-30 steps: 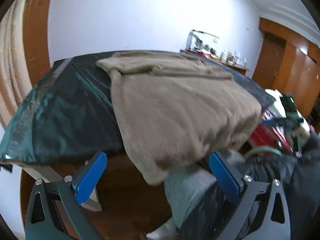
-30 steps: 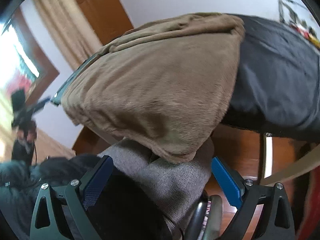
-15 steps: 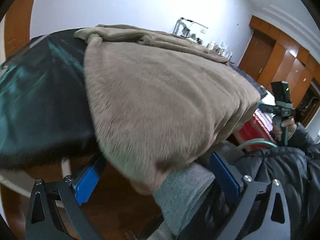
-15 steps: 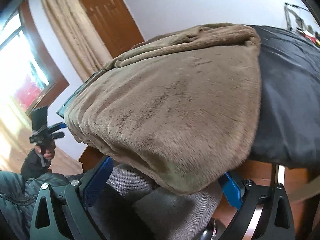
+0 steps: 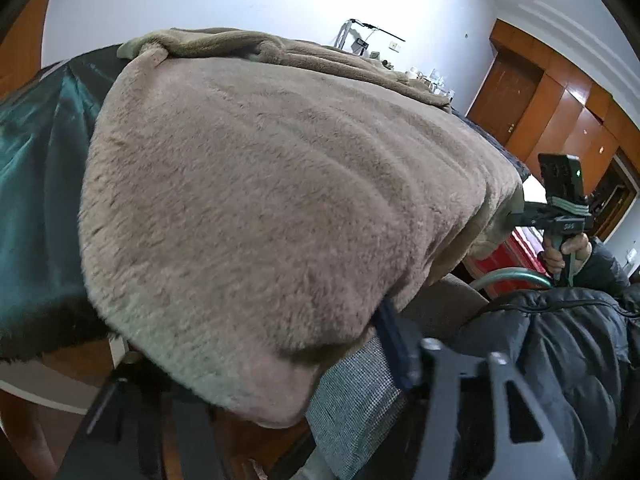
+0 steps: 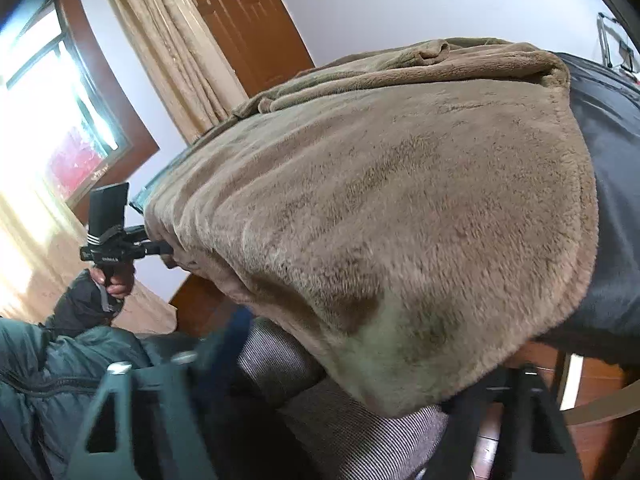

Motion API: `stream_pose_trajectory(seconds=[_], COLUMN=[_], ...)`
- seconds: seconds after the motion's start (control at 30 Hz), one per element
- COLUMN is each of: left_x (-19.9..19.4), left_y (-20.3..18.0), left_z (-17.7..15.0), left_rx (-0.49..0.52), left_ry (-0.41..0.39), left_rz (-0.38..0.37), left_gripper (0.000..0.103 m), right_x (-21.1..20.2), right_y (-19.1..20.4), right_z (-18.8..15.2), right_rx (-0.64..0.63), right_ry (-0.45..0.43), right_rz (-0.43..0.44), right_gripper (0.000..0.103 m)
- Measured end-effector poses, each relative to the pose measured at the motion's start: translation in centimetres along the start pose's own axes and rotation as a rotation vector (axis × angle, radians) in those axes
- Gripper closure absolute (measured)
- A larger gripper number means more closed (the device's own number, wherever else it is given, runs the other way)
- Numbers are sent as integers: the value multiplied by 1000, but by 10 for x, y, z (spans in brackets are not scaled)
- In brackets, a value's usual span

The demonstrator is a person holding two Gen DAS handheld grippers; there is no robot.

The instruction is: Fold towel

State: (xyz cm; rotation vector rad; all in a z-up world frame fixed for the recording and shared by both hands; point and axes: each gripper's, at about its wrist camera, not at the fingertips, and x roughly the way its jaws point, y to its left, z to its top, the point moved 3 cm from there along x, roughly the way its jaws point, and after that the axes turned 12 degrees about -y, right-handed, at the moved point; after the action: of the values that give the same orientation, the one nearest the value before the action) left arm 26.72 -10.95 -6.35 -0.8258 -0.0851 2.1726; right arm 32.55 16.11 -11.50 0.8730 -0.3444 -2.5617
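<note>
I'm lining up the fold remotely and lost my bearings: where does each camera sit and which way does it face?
Left wrist: on the left tongs, facing the towel hanging over the table edge; shows the right hand holding the right tongs, and a dark jacket.
Right wrist: on the right tongs, facing the towel's other near corner; shows the left hand.
Shared: the same brown towel on the dark tablecloth, and each view sees the opposite tongs.

Towel [image 5: 280, 200] draped over table [image 5: 36, 184] edge
</note>
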Motion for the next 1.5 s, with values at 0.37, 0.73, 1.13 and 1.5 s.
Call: stream_pose_trajectory(seconds=[0.37, 0.73, 1.13, 1.5], left_x=[-1, -28, -96, -105], left_y=[2, -22, -41, 4], left_z=[-3, 14, 80, 176], left_rx=[-19, 6, -20, -265], left_ry=[18, 7, -183, -319], left_rz=[21, 49, 40, 4], left_gripper=[62, 90, 90, 90], right_x=[4, -53, -97, -122], right_y=[11, 44, 65, 60], right_z=[-16, 9, 58, 153], right_rx=[-22, -79, -193, -214], right_ry=[69, -121, -375, -603], right_rz=[-3, 98, 15, -124], right_gripper=[47, 87, 88, 88])
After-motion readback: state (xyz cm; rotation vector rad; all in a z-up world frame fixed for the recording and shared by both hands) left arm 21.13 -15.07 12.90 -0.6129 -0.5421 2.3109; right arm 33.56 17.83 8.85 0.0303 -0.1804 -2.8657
